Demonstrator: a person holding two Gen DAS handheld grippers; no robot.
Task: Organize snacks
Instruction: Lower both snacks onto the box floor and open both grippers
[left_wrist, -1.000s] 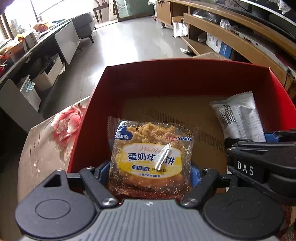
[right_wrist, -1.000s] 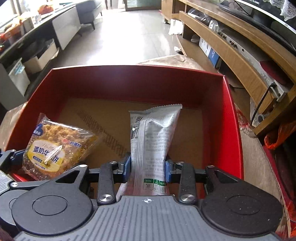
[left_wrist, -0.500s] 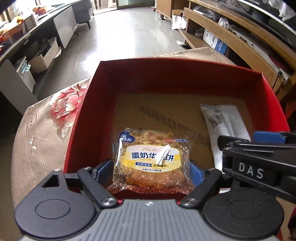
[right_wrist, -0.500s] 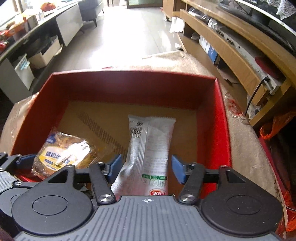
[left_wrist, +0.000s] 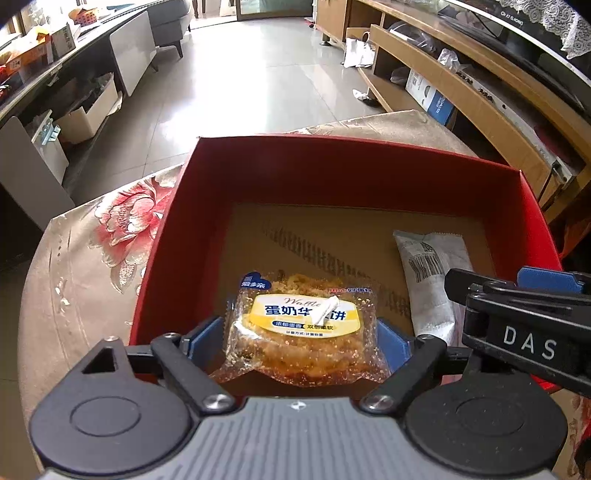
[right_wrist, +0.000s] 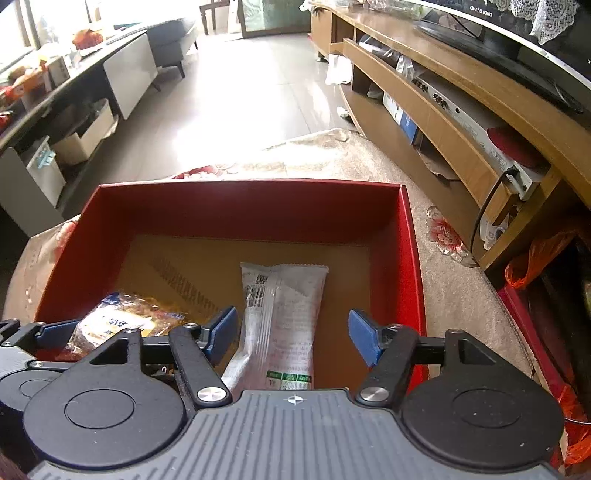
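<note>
An open red box (left_wrist: 332, 147) with a brown cardboard floor stands on the flowered tablecloth. A clear waffle packet (left_wrist: 303, 325) with a yellow label lies in its near left part. My left gripper (left_wrist: 299, 339) straddles it, jaws opening, blue pads just off the packet's sides. A white snack packet (right_wrist: 284, 306) lies flat on the box floor to the right. My right gripper (right_wrist: 293, 336) hangs over its near end, jaws opening, with clear gaps on both sides. The right gripper (left_wrist: 517, 314) shows at the left view's right edge. The waffle packet (right_wrist: 122, 321) shows in the right view too.
The box rim (right_wrist: 247, 184) sits on a beige tablecloth (left_wrist: 92, 258) with red flowers. A wooden TV unit (right_wrist: 461, 92) runs along the right. An orange plastic bag (right_wrist: 535, 258) lies right of the table. Pale tiled floor lies beyond.
Both grippers' jaws have spread. The right one let go of the white packet, which now lies flat on the box floor. The waffle packet settled lower, and both grippers drew back a little.
</note>
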